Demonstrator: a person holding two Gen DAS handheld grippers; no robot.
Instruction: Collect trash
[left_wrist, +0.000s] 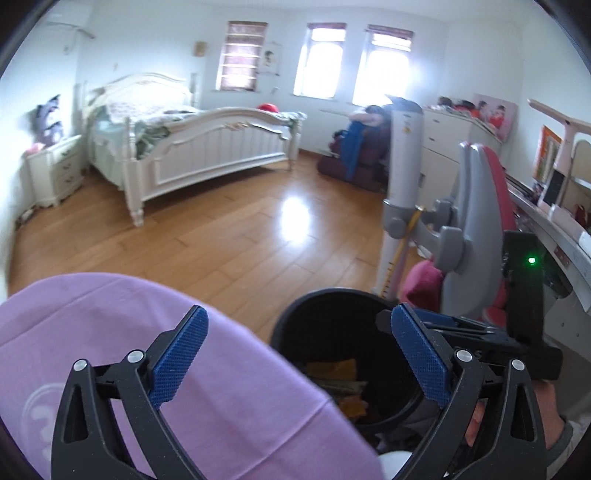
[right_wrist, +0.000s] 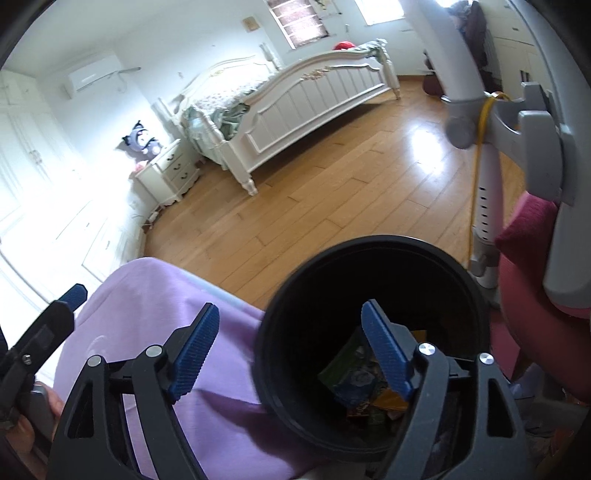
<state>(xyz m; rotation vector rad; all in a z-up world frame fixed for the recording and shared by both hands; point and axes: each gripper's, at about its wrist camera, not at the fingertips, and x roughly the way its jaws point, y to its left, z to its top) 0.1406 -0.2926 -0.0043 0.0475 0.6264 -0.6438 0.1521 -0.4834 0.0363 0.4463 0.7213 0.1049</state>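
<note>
Trash (right_wrist: 364, 380) lies at the bottom of a black bin (right_wrist: 373, 251) that stands on the wooden floor (left_wrist: 207, 236), near the person and just left of a red and grey chair (left_wrist: 476, 206). What shows is a green and blue printed wrapper, some yellow-orange pieces and other scraps too dark to tell apart. Judging from that, at least part of the collecting is done: these pieces are already in the bin. No loose litter shows on the open floor toward the far bed (left_wrist: 207, 136), though the worktop (left_wrist: 569, 236) on the right is cluttered and may still hold some.

Both tools hang over the bin mouth with nothing in them. The left tool (left_wrist: 299, 358) has its jaws wide apart, and the right tool (right_wrist: 290, 350) also stands apart, empty. A lilac sleeve (left_wrist: 110, 332) fills the near left.
</note>
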